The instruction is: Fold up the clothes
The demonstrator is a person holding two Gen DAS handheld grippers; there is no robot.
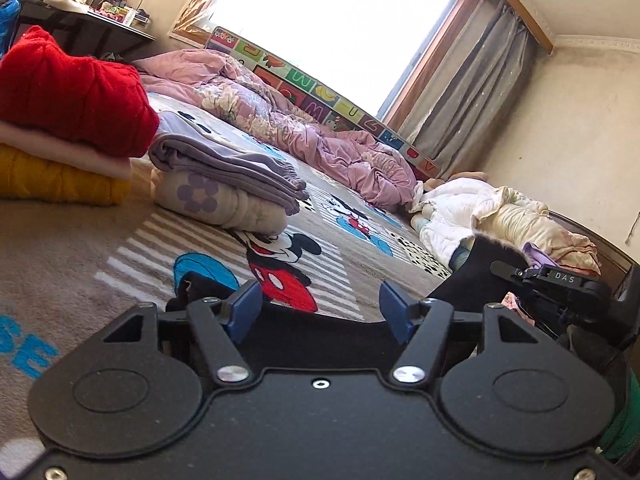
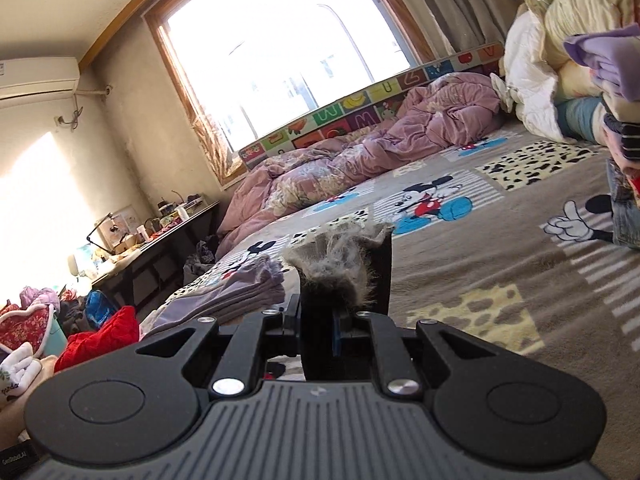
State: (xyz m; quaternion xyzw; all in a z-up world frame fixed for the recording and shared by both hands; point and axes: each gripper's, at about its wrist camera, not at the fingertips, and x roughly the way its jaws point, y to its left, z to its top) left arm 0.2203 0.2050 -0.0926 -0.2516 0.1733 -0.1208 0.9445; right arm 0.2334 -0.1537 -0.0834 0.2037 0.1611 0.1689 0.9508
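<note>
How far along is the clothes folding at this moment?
Done: a folded red knit sweater tops one stack and folded lilac trousers another. In hand: the right claw pinches a black fur-lined garment; the left claw is open. Left: a heap of pale jackets.

Folded clothes stacks lie on the bed, quilt behind.

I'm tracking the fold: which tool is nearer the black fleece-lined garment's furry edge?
Right. The right tool is clamped on the black garment just below that furry edge; the left tool stands open over its other end.
</note>
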